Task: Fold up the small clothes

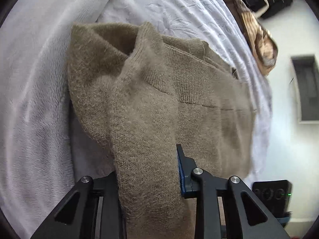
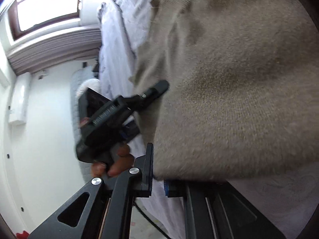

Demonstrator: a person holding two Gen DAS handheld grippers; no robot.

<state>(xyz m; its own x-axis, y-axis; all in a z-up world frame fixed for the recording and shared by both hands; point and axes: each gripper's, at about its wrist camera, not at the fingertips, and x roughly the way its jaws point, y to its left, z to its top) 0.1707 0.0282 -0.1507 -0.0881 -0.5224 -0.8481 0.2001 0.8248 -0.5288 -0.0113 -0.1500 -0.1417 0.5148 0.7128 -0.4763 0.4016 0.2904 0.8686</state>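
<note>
While both my claws hold the same knit, this is how things lie:

Sweater: a fuzzy tan sweater (image 1: 199,91) lies on the white bedding, ribbed collar toward the far side, one thick fold rising toward me in the left wrist view.

Left claw: my left gripper (image 1: 147,171) is clamped on that thick fold; the cloth fills the gap between the fingers, and the blue pad of the right finger (image 1: 180,171) presses against its side. The left finger is mostly hidden behind the cloth.

Right claw: my right gripper (image 2: 158,171) is closed on the near edge of the sweater (image 2: 229,99); the cloth edge sits between the left finger (image 2: 148,167) and the blue-padded one, which the knit mostly covers.

Seen from the right: my left gripper (image 2: 157,91) shows blurred to the left, its tip touching the sweater's edge, my hand (image 2: 117,161) around its handle.

Bed: white textured bedspread (image 1: 189,10) under the sweater, a plush white blanket (image 1: 35,79) to its left.

Far right: a brown patterned cloth (image 1: 257,31) along the bed's edge.

Room: a window (image 2: 47,2) far left in the right wrist view.
</note>
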